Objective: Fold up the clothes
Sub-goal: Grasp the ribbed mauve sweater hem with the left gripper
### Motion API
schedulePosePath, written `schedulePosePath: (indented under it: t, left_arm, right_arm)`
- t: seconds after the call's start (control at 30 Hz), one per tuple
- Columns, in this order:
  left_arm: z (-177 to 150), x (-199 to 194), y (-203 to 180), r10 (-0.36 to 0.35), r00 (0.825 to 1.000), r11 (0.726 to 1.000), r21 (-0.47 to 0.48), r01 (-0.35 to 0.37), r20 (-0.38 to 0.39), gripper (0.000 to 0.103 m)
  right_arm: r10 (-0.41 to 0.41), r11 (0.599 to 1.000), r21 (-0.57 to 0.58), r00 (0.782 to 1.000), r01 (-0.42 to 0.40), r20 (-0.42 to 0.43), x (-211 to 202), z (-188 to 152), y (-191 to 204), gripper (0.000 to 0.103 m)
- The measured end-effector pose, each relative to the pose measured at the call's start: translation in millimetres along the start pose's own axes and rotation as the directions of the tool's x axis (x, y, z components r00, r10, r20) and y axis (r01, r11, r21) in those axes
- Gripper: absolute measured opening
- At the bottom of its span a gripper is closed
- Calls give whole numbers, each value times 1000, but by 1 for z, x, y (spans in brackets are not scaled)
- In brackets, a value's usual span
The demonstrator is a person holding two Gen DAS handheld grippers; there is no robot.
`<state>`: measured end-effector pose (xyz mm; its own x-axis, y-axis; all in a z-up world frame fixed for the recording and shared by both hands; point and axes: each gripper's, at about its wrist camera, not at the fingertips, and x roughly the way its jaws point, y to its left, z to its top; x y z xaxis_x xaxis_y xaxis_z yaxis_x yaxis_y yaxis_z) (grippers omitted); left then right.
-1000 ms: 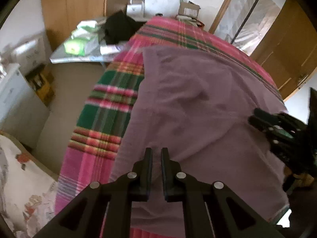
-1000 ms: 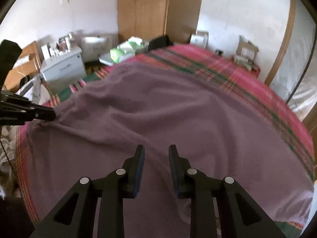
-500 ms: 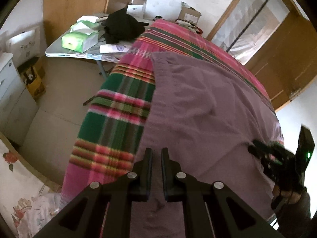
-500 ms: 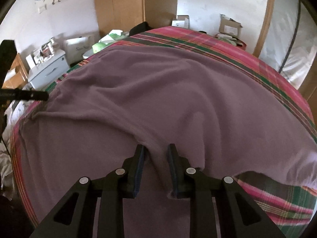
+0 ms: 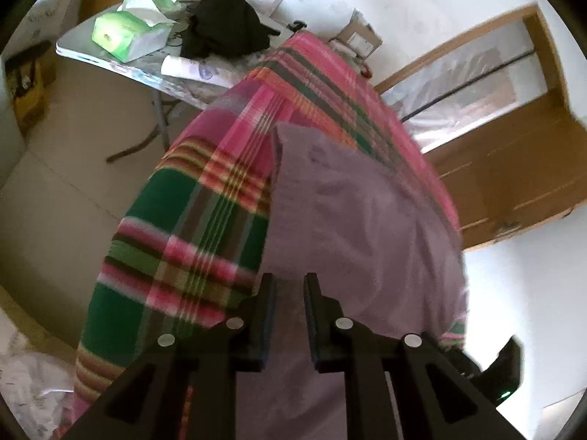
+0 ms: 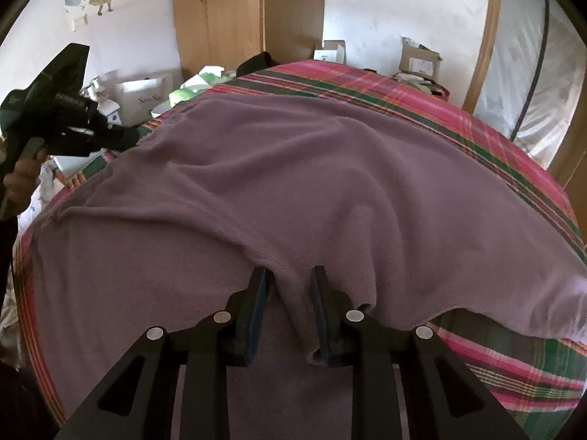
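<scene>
A purple fleece garment (image 6: 312, 183) lies spread over the plaid bed cover (image 6: 422, 99). My right gripper (image 6: 288, 275) is shut on a bunched fold of its near hem, which is raised so that plaid shows under it at the right. My left gripper (image 5: 290, 280) is at the garment's (image 5: 348, 220) left edge. Its jaws stand a narrow gap apart with purple cloth between them. In the right wrist view the left gripper (image 6: 132, 137) hangs over the bed's left side, held by a hand (image 6: 22, 172). The right gripper's body (image 5: 510, 366) shows at the left wrist view's lower right.
A folding table (image 5: 110, 62) beyond the bed's far left corner holds tissue packs (image 5: 124, 33) and a black cloth (image 5: 227, 22). Cardboard boxes (image 6: 418, 60) stand at the far wall. There are wooden wardrobe doors (image 6: 227, 14), a sliding door (image 5: 513, 183) and a white bag (image 6: 146, 99) on the floor.
The left gripper has moved along the garment's left edge toward the far end, and its gap looks slightly wider. The right gripper has lifted the near hem, uncovering plaid below it.
</scene>
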<state>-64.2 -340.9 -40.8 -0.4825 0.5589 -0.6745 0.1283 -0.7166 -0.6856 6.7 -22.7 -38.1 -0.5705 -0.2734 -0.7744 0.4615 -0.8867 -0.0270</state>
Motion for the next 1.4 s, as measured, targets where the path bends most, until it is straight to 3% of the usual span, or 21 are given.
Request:
schedulePosePath:
  t: [0.07,0.13,0.23,0.33,0.37,0.57,0.7,0.83,1.07,1.17,1.27,1.4]
  left_arm:
    - [1,2,4,-109,994,992,-56,109,-4,15]
    - [-1,4,3,-150,989,986,-75,150,0,15]
    - [-5,0,-9,-31,998,999,-18,32,51,15]
    - [6,-10,1,27,990,995,-103,-13,141,15]
    - [10,-11,5,50,988,992,-125,-32,144,16]
    - [30,17,-13,172,984,985,-15,-171,45,16]
    - [30,20,-13,233,971,972,2,-233,59,16]
    - [44,21,4,157,985,985,-84,-151,68,17]
    - [55,30,15,42,999,992,-119,-40,17,17]
    - [57,27,13,8,1000,993,-115,-5,23,17]
    - [60,22,14,-39,998,989,-140,45,47,17]
    - [62,16,7,-89,992,987,-126,99,85,18]
  right_arm:
    - [4,1000,0,1000,-4,4,0,-1,-1,25]
    - [9,1000,3,1000,-9,6,-1,-1,-1,26]
    - [13,1000,4,1000,-13,5,-1,-1,-2,26]
    - [4,1000,-6,1000,-4,4,-1,-1,0,26]
    - [3,1000,-4,1000,-3,5,-2,-1,0,26]
    - [-13,1000,3,1000,13,-23,-3,3,2,27]
    - [41,999,-18,999,-41,11,-13,23,9,27]
    - [117,992,-55,992,-115,39,-9,52,16,27]
    - [254,964,-82,967,-251,22,27,87,46,27]
    - [258,962,-99,966,-256,0,44,97,58,27]
    - [279,957,-59,957,-284,-75,66,99,63,27]
    - [249,964,-76,966,-255,-72,65,100,67,27]
